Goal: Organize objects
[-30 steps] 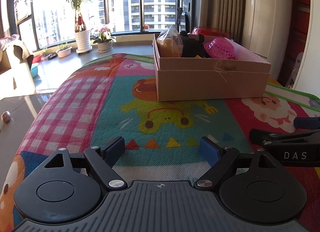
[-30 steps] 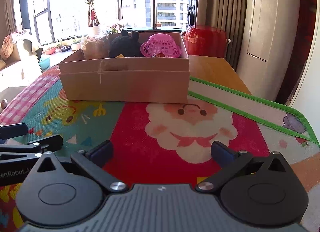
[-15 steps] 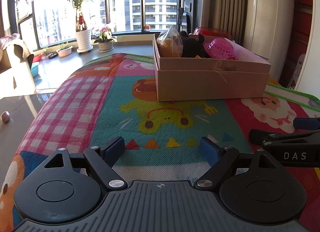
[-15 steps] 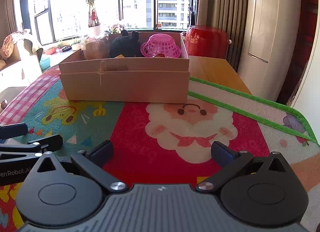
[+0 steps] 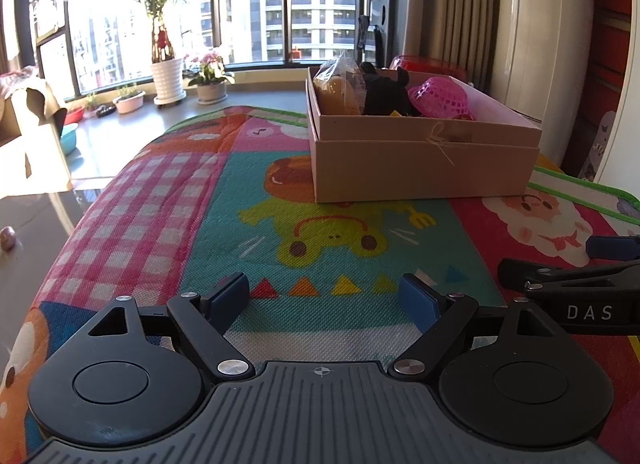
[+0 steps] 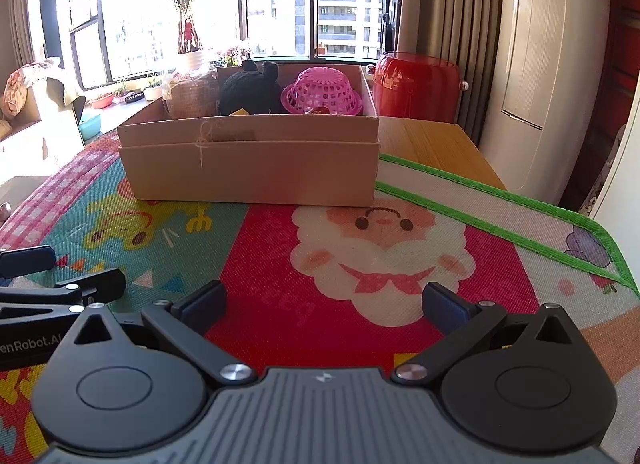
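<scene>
Your left gripper (image 5: 324,296) and right gripper (image 6: 324,304) are both hovering spread wide and empty over the near edge of the cartoon-printed play mat (image 6: 280,296). One brown cardboard box (image 6: 252,160) is sitting straight ahead toward the far edge, long axis crosswise, roughly equally near both, holding one pink plastic basket (image 6: 322,96), one black plush toy (image 6: 250,90), one wrapped snack bag (image 5: 340,92).

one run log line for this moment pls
left gripper: open, empty, over mat | right gripper: open, empty, over mat | cardboard box: holds pink basket, black plush, bagged item
</scene>
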